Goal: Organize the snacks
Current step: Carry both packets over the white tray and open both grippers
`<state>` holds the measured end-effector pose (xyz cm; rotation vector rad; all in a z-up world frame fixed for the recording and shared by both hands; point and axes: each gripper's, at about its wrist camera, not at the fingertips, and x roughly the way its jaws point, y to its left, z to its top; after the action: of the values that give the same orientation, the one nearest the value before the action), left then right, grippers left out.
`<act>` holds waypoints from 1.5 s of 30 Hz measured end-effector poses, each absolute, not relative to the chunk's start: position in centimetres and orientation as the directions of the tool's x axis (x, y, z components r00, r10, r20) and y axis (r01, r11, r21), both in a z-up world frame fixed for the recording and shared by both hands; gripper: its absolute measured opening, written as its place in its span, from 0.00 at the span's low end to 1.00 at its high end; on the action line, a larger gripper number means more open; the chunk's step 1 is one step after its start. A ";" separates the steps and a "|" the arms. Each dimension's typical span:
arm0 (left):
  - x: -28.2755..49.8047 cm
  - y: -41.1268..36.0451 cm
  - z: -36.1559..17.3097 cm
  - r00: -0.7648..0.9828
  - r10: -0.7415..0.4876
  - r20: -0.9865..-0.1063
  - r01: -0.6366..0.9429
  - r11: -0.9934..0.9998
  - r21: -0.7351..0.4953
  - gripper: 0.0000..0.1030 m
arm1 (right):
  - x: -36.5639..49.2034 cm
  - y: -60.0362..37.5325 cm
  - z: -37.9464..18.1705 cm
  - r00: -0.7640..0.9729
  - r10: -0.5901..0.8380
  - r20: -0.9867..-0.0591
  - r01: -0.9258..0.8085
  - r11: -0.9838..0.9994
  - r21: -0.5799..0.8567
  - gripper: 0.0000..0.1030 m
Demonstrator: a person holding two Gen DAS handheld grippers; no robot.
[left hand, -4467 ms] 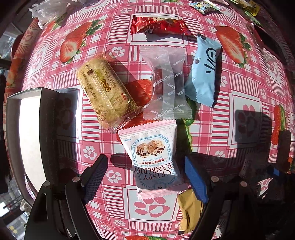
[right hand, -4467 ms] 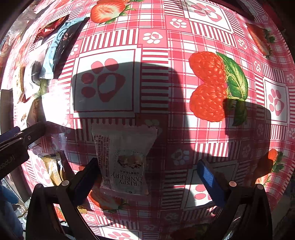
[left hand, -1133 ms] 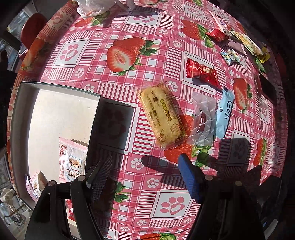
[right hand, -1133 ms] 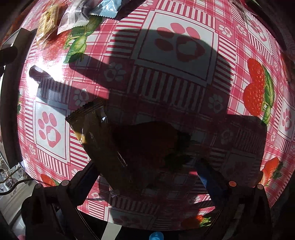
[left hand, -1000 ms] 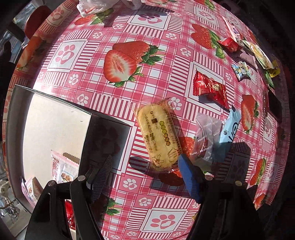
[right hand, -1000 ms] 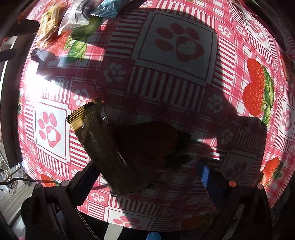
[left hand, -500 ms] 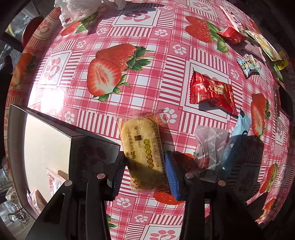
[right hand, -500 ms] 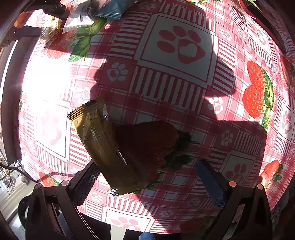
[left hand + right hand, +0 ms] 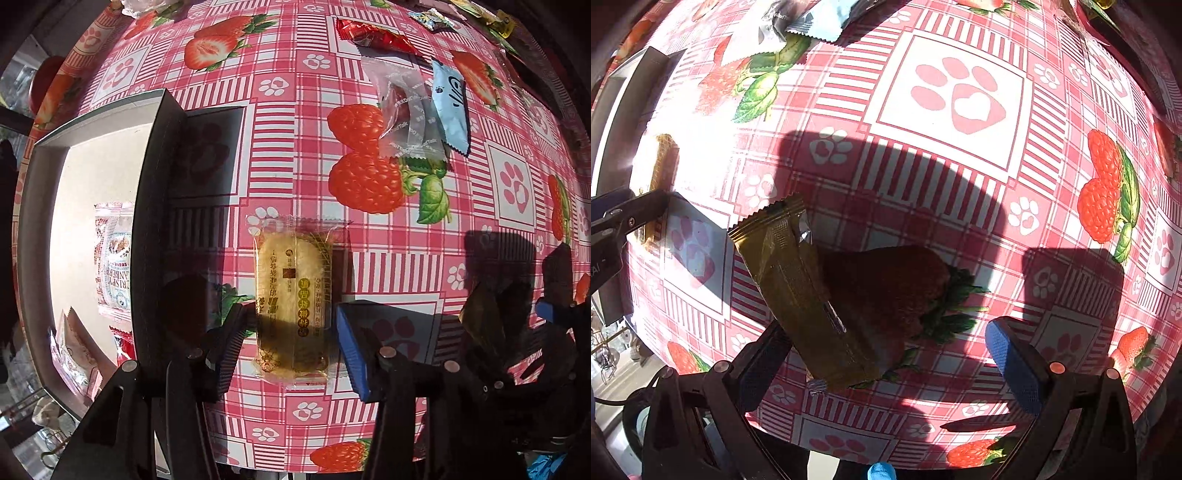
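Observation:
My left gripper [image 9: 291, 339] is shut on a yellow cake packet [image 9: 293, 295], its fingers pressing both long sides just above the tablecloth. To its left stands a grey box [image 9: 151, 221] holding a Crispy Cranberry packet [image 9: 114, 258] and other snacks. My right gripper [image 9: 882, 362] is open above a gold-brown snack bar [image 9: 798, 291] that lies on the cloth by its left finger. The left gripper's finger [image 9: 628, 218] shows at the left edge of the right wrist view.
A clear wrapper [image 9: 406, 114], a light blue packet [image 9: 450, 107] and a red packet [image 9: 373, 37] lie further back on the strawberry tablecloth [image 9: 369, 240]. Small sweets lie at the far edge. The table's near edge is just below both grippers.
My left gripper closed on the yellow cake packet and carried it nearer, beside the box. The right gripper stayed open over the gold bar, shifting slightly.

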<state>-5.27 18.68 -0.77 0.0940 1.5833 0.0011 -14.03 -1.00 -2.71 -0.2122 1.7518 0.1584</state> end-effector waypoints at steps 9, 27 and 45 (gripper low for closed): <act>-4.7 19.4 -1.4 -0.006 0.075 -0.997 0.023 0.997 0.075 0.73 | -14.3 -0.6 -2.3 -0.141 -0.059 -0.988 -0.275 0.961 -0.018 1.00; -10.1 17.6 2.1 0.035 -0.062 -0.997 0.108 0.992 -0.058 0.38 | -11.6 -0.6 0.5 -0.173 0.118 -0.978 -0.177 0.973 0.148 0.23; -13.5 27.2 6.8 0.152 -0.065 -0.986 -0.066 0.995 -0.076 0.38 | -7.5 9.7 5.0 -0.166 0.236 -0.958 -0.270 0.923 0.274 0.23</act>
<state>-13.49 27.23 6.83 -0.1102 1.4194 0.0007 -7.46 9.67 5.04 -0.0266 1.6792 0.4456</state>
